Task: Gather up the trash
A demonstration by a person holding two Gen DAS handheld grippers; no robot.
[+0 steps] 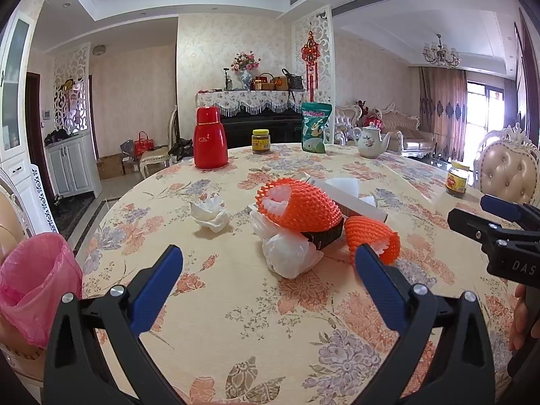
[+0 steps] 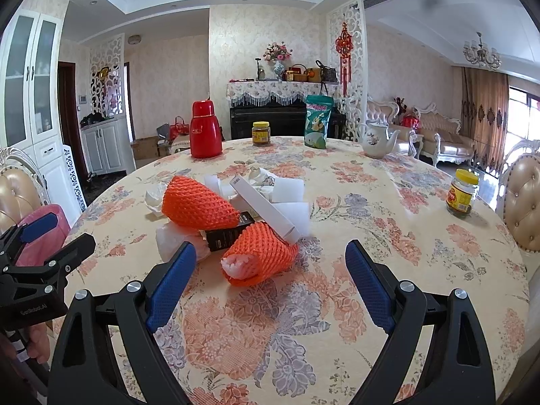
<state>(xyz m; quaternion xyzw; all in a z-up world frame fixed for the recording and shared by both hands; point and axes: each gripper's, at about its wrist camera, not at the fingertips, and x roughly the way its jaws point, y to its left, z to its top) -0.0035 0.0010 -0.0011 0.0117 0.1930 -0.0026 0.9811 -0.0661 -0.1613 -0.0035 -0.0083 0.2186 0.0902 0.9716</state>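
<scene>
Both cameras sit low over the near edge of the counter [image 1: 236,320], facing across it toward the piano wall. The left view looks from further left; both share the orange foam nets [image 2: 202,207] close ahead.

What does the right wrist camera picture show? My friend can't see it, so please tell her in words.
The open right gripper hovers over a flowery round table, aimed at a pile of trash: two orange foam nets, a white box and a crumpled plastic bag. Further back stand a red flask, jars, a green pouch and a teapot.
</scene>
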